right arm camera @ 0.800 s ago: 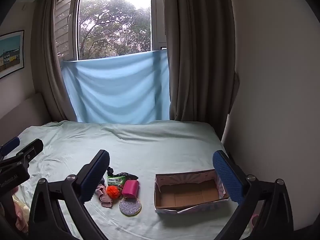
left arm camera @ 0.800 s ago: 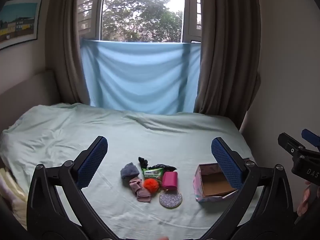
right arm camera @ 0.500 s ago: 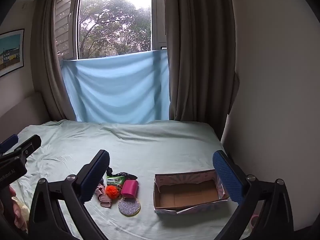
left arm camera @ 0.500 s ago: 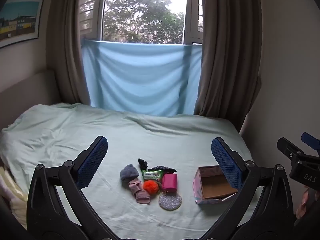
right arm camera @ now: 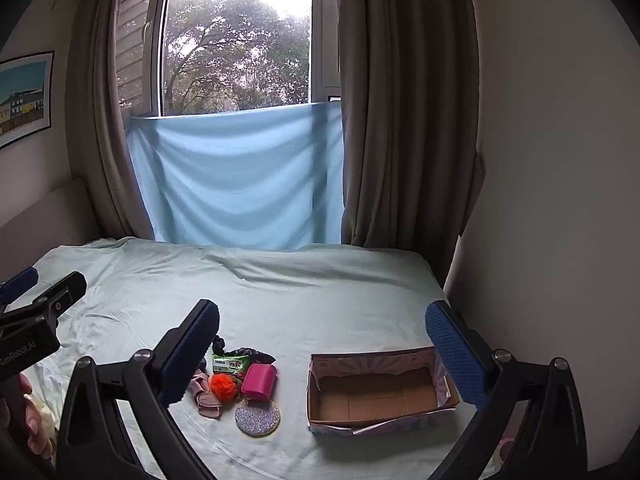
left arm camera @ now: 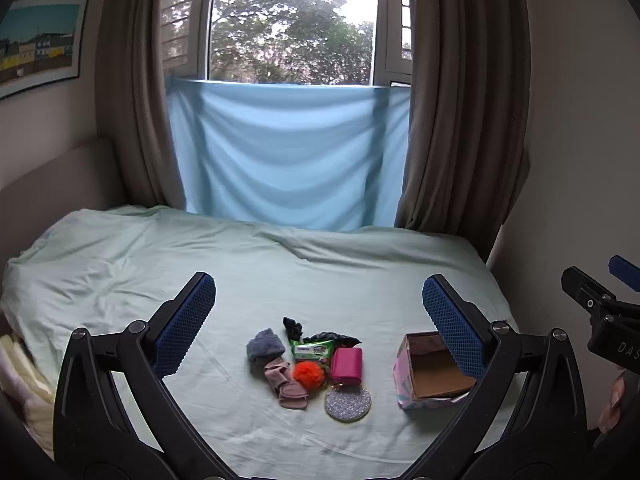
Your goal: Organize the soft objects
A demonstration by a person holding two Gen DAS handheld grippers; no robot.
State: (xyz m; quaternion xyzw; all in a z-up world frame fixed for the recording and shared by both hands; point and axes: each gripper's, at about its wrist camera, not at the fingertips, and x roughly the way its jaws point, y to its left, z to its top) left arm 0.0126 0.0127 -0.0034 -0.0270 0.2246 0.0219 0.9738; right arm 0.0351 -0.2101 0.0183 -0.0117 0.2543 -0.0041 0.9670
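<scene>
**Lining up the first pick from the pile**

Through the left wrist camera we are holding the left gripper (left arm camera: pixel 319 300) spread wide and empty above the bed (left arm camera: pixel 120 264); the soft things are lying bunched together: grey sock (left arm camera: pixel 264 347), pink sock (left arm camera: pixel 287 385), orange pom-pom (left arm camera: pixel 309 374), magenta pouch (left arm camera: pixel 347 364), wipes pack (left arm camera: pixel 313 349), glitter disc (left arm camera: pixel 347 404); we are judging an outer piece the cleanest first grasp.

Through the right wrist camera we are keeping the right gripper (right arm camera: pixel 322 330) likewise spread, gripping nothing; the open cardboard box (right arm camera: pixel 380 394) is sitting empty just right of the pile, so we are favouring a short carry, pinching low without snagging the sheet.
</scene>
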